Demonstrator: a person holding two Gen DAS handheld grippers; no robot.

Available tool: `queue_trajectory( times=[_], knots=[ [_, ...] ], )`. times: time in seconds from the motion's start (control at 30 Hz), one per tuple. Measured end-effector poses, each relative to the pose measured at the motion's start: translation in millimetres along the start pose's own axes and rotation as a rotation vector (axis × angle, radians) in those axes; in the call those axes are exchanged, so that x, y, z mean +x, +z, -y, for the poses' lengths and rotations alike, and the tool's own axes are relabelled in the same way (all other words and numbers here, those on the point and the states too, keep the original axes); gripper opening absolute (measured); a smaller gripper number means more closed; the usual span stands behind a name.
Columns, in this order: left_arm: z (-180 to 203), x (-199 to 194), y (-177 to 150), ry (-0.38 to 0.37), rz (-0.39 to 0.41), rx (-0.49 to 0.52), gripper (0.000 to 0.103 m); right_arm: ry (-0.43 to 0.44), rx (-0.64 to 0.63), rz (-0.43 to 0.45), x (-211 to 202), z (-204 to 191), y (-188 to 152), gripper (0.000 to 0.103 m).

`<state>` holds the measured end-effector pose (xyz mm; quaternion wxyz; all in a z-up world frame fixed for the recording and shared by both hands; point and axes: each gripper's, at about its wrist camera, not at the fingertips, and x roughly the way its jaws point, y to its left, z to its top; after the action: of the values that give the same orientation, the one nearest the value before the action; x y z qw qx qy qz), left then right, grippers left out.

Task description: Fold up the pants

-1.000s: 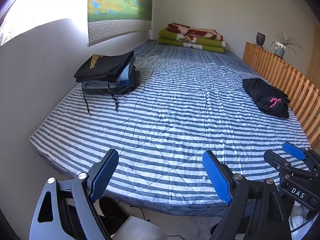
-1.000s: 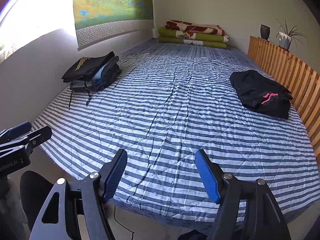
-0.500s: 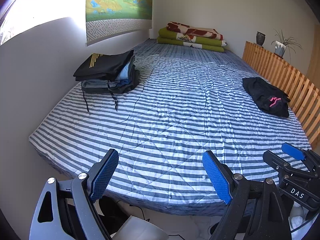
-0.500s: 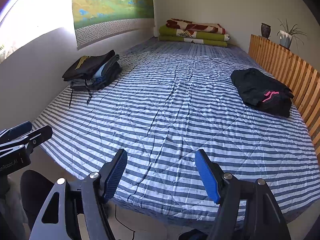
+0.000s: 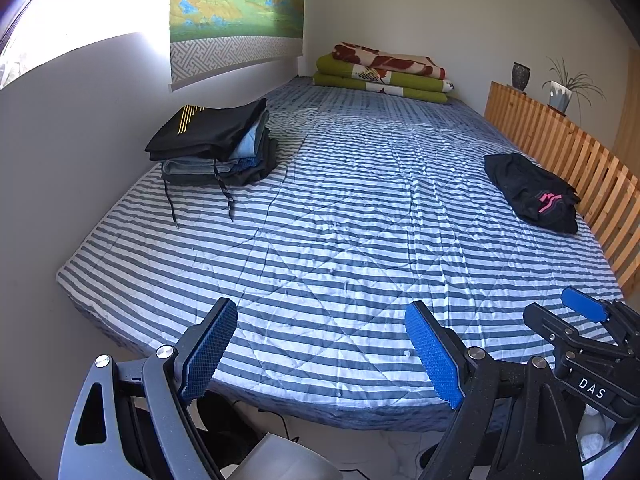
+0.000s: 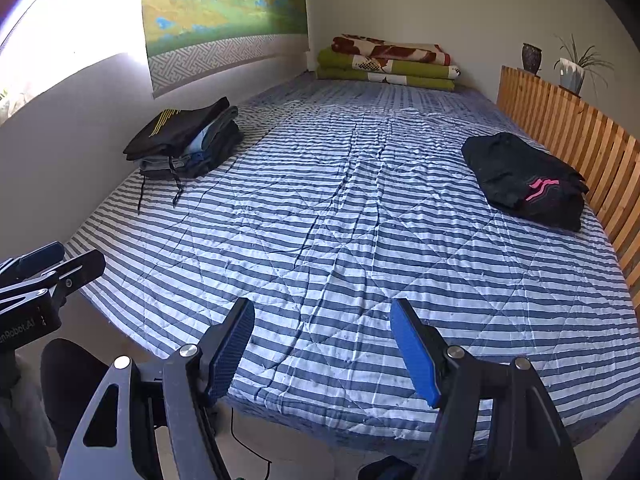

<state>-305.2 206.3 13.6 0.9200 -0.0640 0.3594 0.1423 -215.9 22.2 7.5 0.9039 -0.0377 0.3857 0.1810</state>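
I hold both the left gripper (image 5: 320,344) and right gripper (image 6: 322,344) spread wide and empty at frame bottom, judging the next step is reaching the crumpled black pink-marked pants (image 6: 524,180) at right-centre

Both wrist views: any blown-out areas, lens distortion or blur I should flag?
Left wrist view: the wall at upper left is blown out white by sunlight; fisheye bows the bed edge, corners vignette dark. Right wrist view: same overexposed patch on that wall, wooden slats curve; stripes and black pants look sharp, no motion blur.
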Motion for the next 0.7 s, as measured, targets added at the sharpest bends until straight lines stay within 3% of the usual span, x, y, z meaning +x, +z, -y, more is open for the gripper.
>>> queue_trajectory(
  times=[0.7],
  knots=[
    [1, 28, -3, -0.028, -0.045, -0.010, 0.088, -0.011, 0.020, -0.037, 15, 6, -2, 0.067]
  ],
)
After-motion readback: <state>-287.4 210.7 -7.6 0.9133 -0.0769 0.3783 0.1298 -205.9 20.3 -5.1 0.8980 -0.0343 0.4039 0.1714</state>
